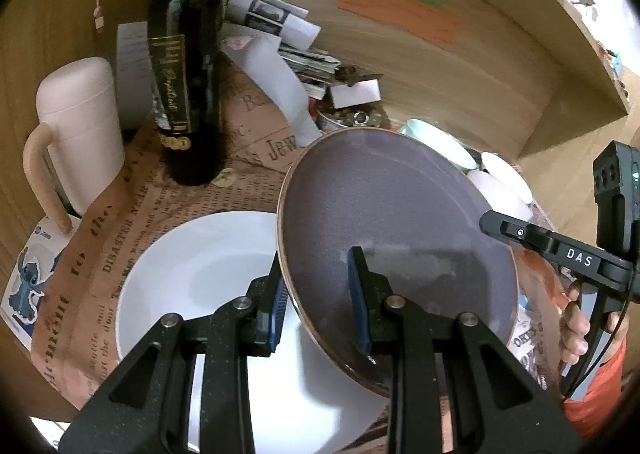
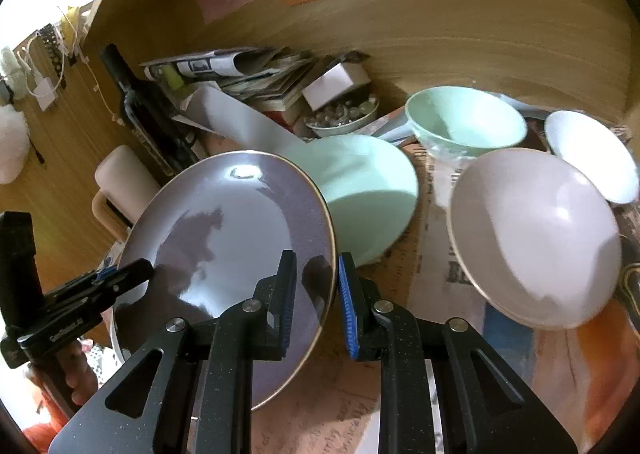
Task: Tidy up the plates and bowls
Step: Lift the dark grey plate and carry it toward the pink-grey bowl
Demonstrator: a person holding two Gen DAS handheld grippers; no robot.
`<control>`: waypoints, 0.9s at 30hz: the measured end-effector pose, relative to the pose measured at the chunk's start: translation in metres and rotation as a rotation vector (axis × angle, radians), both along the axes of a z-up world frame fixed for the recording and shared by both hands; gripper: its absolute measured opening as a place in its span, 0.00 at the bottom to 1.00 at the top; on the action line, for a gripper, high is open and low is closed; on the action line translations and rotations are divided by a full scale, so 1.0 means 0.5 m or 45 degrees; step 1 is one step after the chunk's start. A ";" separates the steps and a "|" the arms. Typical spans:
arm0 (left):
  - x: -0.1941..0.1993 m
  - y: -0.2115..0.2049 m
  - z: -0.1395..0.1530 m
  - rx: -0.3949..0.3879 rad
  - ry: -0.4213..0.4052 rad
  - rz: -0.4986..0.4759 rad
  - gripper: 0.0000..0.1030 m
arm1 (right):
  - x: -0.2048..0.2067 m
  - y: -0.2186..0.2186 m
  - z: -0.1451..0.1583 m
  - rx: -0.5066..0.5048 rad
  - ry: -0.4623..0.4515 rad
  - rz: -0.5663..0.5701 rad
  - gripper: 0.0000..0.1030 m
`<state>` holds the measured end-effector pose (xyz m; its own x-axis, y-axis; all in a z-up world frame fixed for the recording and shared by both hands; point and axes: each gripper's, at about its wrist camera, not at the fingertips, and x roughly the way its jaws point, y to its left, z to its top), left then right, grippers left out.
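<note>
I have the purple plate (image 1: 384,222) pinched from both sides: my left gripper (image 1: 320,306) clamps its left rim, one pad under the edge and one on the face, and my right gripper (image 2: 316,306) is closed on the right rim. The plate hangs tilted above the white plate (image 1: 192,278), which lies flat on the newsprint (image 1: 120,222) just under the purple plate's left edge. Right of the purple plate sits a pink bowl (image 2: 536,234), and just behind the purple plate's far rim a mint plate (image 2: 368,186). Farther back from it stand a mint bowl (image 2: 468,118) and, rightmost, a white bowl (image 2: 592,154). Left of the purple plate and beyond it I see a pale mug (image 1: 76,126) and a dark bottle (image 1: 188,66), with stacked papers (image 1: 272,14) against the wooden back wall (image 1: 460,74).
</note>
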<state>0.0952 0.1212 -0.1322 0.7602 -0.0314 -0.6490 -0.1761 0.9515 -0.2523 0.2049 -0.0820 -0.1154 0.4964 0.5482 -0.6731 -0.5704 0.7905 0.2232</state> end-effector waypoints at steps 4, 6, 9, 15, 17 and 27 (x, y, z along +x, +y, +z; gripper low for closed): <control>-0.004 -0.024 0.005 0.000 -0.014 -0.022 0.28 | -0.016 -0.026 0.009 0.007 -0.017 -0.020 0.18; -0.006 -0.034 0.005 0.000 -0.017 -0.036 0.28 | -0.023 -0.040 0.011 0.011 -0.021 -0.031 0.18; -0.006 -0.053 0.005 -0.006 -0.017 -0.062 0.28 | -0.033 -0.061 0.014 0.015 -0.028 -0.052 0.18; -0.011 -0.099 0.008 0.017 -0.015 -0.123 0.28 | -0.052 -0.107 0.010 0.030 -0.023 -0.100 0.18; -0.012 -0.112 0.008 0.020 -0.012 -0.140 0.28 | -0.059 -0.124 0.008 0.038 -0.018 -0.118 0.18; -0.007 -0.159 -0.018 0.003 0.027 -0.209 0.28 | -0.086 -0.187 -0.011 0.052 0.007 -0.190 0.18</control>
